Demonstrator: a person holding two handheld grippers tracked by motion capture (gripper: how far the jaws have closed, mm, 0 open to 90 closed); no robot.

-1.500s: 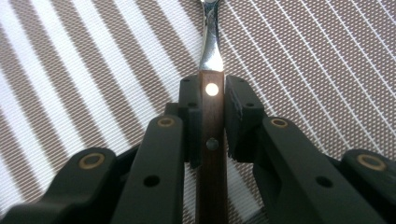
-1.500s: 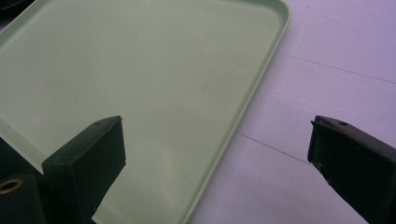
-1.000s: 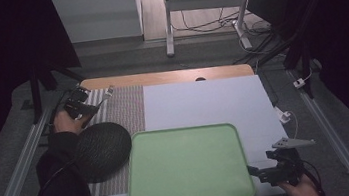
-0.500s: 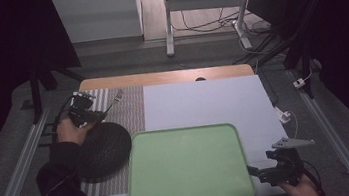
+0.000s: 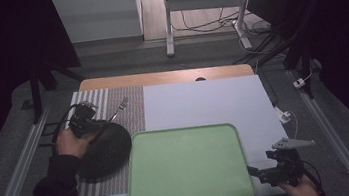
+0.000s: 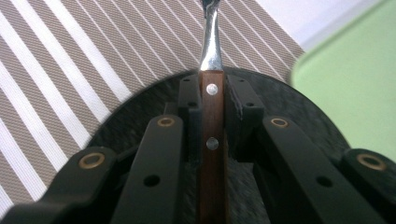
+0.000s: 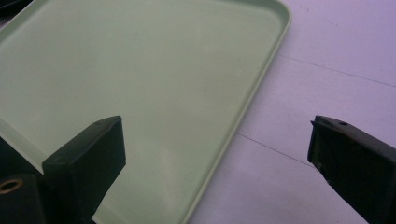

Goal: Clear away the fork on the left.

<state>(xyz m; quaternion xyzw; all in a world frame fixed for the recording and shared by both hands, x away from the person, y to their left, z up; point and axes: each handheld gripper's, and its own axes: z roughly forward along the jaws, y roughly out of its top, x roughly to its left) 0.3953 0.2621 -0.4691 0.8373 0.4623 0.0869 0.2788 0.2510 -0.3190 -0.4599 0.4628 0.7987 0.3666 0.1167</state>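
The left gripper (image 6: 212, 100) is clamped on a fork's (image 5: 119, 107) riveted wooden handle over the black plate (image 5: 106, 149); the right gripper (image 7: 217, 154) stands wide apart beside the green tray (image 7: 140, 79).

Left gripper (image 5: 86, 120): held in the person's left hand (image 5: 69, 142) at the far left of the table, forearm in a dark sleeve rising from the bottom edge; jaws closed tight on a slim handle; right gripper (image 5: 264, 171): low at the near right corner, right hand (image 5: 302, 192) behind it; jaws spread wide, nothing between them.
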